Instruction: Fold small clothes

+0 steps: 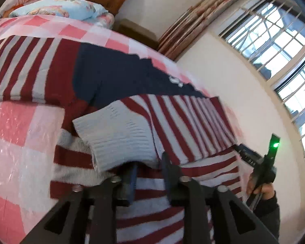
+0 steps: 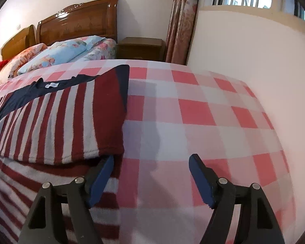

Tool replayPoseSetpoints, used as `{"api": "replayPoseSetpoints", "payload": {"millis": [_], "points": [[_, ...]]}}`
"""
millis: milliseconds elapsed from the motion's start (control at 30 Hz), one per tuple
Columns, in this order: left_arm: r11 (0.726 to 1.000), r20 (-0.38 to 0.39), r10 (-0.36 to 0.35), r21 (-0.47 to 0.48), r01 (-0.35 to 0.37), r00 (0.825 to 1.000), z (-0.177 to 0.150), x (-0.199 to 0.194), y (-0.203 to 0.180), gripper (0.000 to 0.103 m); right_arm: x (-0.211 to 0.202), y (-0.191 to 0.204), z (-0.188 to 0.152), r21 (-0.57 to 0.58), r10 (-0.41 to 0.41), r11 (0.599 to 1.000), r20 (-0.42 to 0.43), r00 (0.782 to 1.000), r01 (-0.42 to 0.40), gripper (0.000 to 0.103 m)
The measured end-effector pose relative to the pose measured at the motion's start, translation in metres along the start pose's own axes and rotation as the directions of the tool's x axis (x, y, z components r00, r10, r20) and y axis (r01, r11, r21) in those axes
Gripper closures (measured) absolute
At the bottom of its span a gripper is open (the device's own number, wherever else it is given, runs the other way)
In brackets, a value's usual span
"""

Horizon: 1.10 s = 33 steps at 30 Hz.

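Observation:
A small sweater (image 1: 103,75) with red and grey stripes and a navy yoke lies on the pink checked bed cover (image 1: 16,142). My left gripper (image 1: 149,162) is shut on the sweater's grey ribbed cuff (image 1: 120,136), with the sleeve folded across the body. The right gripper shows in the left wrist view (image 1: 262,162) at the sweater's right edge. In the right wrist view the sweater (image 2: 57,122) lies to the left. My right gripper (image 2: 151,160) is open and empty over the bed cover (image 2: 203,111), its left finger (image 2: 103,172) at the sweater's folded edge.
Floral pillows (image 2: 59,55) and a wooden headboard (image 2: 79,20) are at the bed's far end. A wooden nightstand (image 2: 141,48), a curtain (image 2: 181,22) and a white wall with a barred window (image 1: 274,40) stand on the right.

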State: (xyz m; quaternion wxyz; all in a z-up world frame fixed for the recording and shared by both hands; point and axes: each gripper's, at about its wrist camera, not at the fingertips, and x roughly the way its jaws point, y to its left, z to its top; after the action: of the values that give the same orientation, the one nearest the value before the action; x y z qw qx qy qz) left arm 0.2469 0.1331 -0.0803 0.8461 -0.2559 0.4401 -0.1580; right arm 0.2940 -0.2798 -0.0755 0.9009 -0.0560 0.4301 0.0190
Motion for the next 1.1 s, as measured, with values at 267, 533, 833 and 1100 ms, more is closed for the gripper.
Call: {"api": "replayPoseSetpoints", "payload": {"millis": [267,533,833,1100], "points": [[0.993,0.18,0.066,0.082,-0.082,0.981,0.012,-0.046,-0.026,0.067,-0.04,0.022,0.024,-0.048,0.07,0.997,0.186,0.98,-0.062,0.0],[0.986,0.036,0.116,0.112,-0.119,0.993,0.015,0.006,-0.041,0.067,0.039,0.072,0.048,-0.15,0.249,0.956,-0.029,0.968,-0.251,0.0],[0.98,0.044,0.138,0.139,-0.143,0.989,0.021,0.014,-0.031,0.066,0.047,0.031,0.086,0.031,0.283,0.959,0.022,0.959,-0.283,0.0],[0.974,-0.007,0.156,0.165,-0.152,0.988,0.019,0.024,-0.026,0.066,0.1,0.042,0.12,-0.002,0.248,0.968,-0.098,0.964,-0.249,0.0]]}}
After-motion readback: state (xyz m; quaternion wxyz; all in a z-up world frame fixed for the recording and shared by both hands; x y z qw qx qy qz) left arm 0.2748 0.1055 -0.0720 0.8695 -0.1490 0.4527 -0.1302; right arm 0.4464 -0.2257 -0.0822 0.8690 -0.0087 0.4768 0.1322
